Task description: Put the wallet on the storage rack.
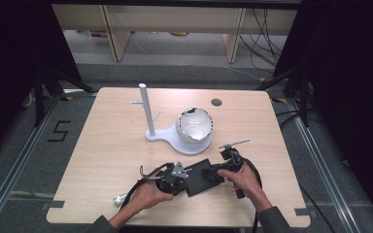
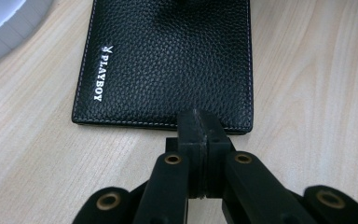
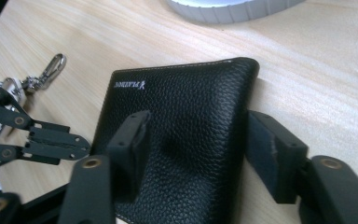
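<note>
Left tool clamped shut on near edge of black wallet, flat on desk. Right tool half open, straddling wallet's folded side, not yet gripping. Judged early: wallet closed; opening or lifting remains.

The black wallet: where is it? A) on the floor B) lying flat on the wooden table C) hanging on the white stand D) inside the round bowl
B: the high view shows the black wallet flat on the wooden table, near the person's side.
</note>
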A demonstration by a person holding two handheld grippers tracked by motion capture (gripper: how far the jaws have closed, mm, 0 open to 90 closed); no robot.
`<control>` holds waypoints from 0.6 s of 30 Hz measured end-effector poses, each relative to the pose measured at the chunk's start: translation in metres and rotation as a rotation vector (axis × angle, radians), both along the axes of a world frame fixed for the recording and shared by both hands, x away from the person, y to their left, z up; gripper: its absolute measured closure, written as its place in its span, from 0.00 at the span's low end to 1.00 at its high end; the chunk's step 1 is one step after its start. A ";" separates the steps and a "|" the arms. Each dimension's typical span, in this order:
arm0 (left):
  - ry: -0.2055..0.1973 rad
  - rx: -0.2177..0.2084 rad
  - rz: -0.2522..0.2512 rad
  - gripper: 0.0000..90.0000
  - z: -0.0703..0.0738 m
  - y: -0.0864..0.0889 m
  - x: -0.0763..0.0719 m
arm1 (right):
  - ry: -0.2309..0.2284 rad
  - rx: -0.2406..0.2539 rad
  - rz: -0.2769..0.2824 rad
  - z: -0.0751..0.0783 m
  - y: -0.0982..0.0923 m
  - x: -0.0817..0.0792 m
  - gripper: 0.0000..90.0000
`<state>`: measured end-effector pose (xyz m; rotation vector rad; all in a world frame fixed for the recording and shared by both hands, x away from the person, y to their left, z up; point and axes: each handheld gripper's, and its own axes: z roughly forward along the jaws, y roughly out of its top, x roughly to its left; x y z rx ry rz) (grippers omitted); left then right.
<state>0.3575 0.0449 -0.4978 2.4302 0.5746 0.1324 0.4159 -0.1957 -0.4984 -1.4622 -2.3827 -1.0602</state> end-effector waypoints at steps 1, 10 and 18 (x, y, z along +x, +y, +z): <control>-0.006 0.009 -0.011 0.99 0.000 0.000 0.000 | -0.002 -0.001 -0.014 0.001 0.000 -0.001 0.50; -0.014 0.024 -0.022 0.99 0.000 0.001 0.000 | 0.071 0.129 -0.020 0.004 -0.004 -0.005 0.67; -0.022 0.029 -0.033 0.99 0.000 0.001 -0.001 | 0.075 0.126 0.016 0.010 0.005 -0.006 0.70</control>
